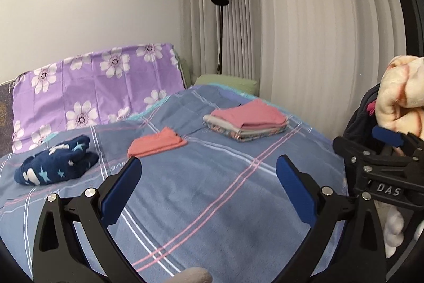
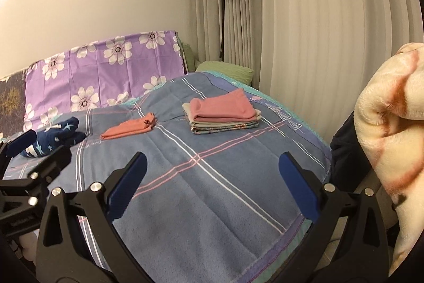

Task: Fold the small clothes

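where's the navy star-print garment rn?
In both wrist views the navy star-print garment lies bunched at the bed's far left, just left of the folded coral piece, below the purple floral cover.

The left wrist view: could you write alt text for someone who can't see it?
The open left gripper hovers empty above a blue plaid bedspread. On it lie a navy star-print garment, a folded coral cloth and a neat stack of folded clothes. The right gripper shows at the right edge, by a cream fleece.

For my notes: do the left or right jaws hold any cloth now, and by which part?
Nothing is held. The left gripper and the right gripper both stand open above the blue bedspread, with no cloth between them.
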